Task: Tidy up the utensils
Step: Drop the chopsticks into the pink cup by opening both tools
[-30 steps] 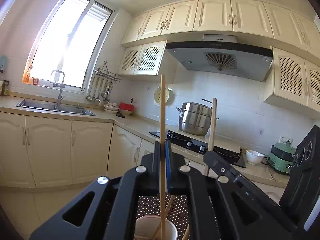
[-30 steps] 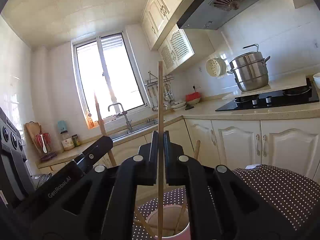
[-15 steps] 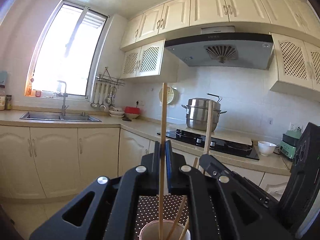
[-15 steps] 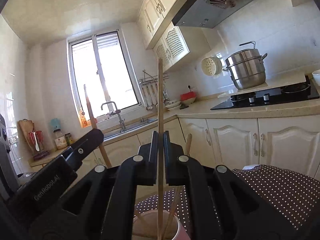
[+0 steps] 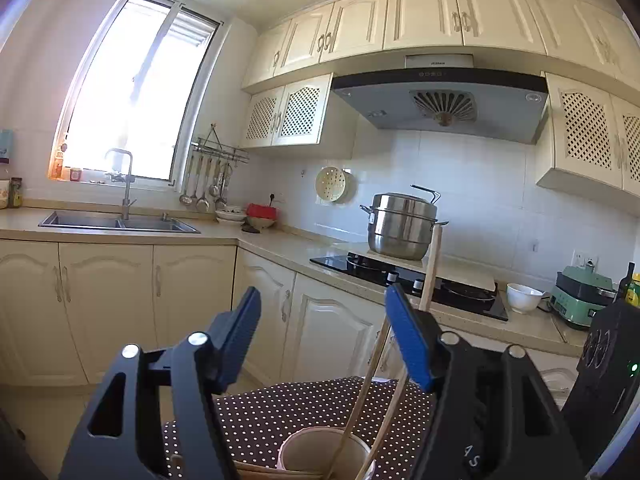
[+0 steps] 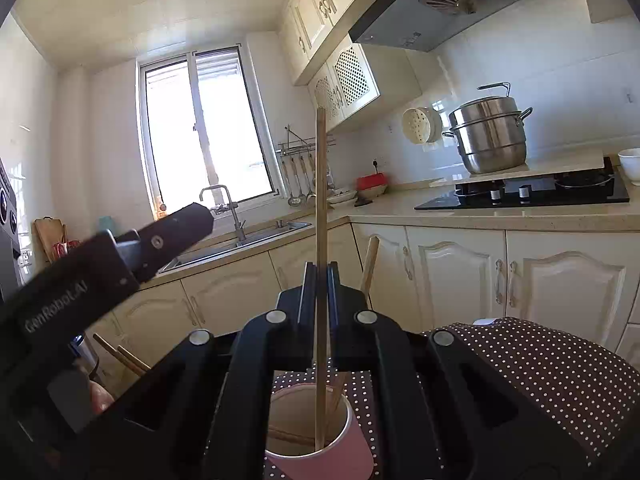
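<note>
Chopstick (image 6: pixel 320 240) upright, pinched in right claw (image 6: pixel 320 280)

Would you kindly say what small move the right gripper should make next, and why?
Probably open the right gripper: its jaws pinch a chopstick upright with the lower end already inside the cup. The left gripper is opening, nothing between its jaws.

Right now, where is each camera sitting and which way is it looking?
Left wrist view: sits on the left tongs, looks level across at the stove and steel pot; its opening jaws show, nothing between them.
Right wrist view: sits on the right tongs, faces the window and sink; its jaws grip a chopstick over the cup; the other tongs show left.
Both share the pot, the cup and the dotted cloth.
</note>
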Available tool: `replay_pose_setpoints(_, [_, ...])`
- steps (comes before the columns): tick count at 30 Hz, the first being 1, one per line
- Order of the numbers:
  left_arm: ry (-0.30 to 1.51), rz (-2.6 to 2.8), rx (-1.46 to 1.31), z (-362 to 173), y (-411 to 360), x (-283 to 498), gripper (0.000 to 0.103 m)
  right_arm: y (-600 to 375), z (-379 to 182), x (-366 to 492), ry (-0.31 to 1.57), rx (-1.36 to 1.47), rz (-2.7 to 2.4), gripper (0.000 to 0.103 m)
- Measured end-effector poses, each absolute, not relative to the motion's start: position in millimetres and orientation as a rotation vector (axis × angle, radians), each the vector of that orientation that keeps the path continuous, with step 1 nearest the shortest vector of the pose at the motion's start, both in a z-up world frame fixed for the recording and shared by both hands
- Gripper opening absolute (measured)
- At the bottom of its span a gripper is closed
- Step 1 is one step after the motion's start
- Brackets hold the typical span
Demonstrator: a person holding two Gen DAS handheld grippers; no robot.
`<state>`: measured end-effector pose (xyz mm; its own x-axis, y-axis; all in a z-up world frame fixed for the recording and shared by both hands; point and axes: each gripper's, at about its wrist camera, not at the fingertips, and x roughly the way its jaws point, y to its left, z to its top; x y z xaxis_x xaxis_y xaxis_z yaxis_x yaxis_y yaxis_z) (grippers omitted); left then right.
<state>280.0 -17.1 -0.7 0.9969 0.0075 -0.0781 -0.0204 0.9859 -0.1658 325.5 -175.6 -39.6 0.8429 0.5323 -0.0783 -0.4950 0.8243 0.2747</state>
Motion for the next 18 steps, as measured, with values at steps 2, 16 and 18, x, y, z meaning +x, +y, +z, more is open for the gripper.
replay_pose_setpoints(2, [0.066,0.023,-0.158,2,-17,273,0.074,-175,-41,322,0.161,0.244,0.545,0.006])
replay_pose_setpoints(16, [0.060,0.119,-0.113,19,6,217,0.086,-178,-31,279,0.141,0.232,0.492,0.046])
replay_pose_setpoints(18, [0.054,0.124,-0.116,21,11,205,0.087,-178,-27,270,0.136,0.224,0.485,0.046])
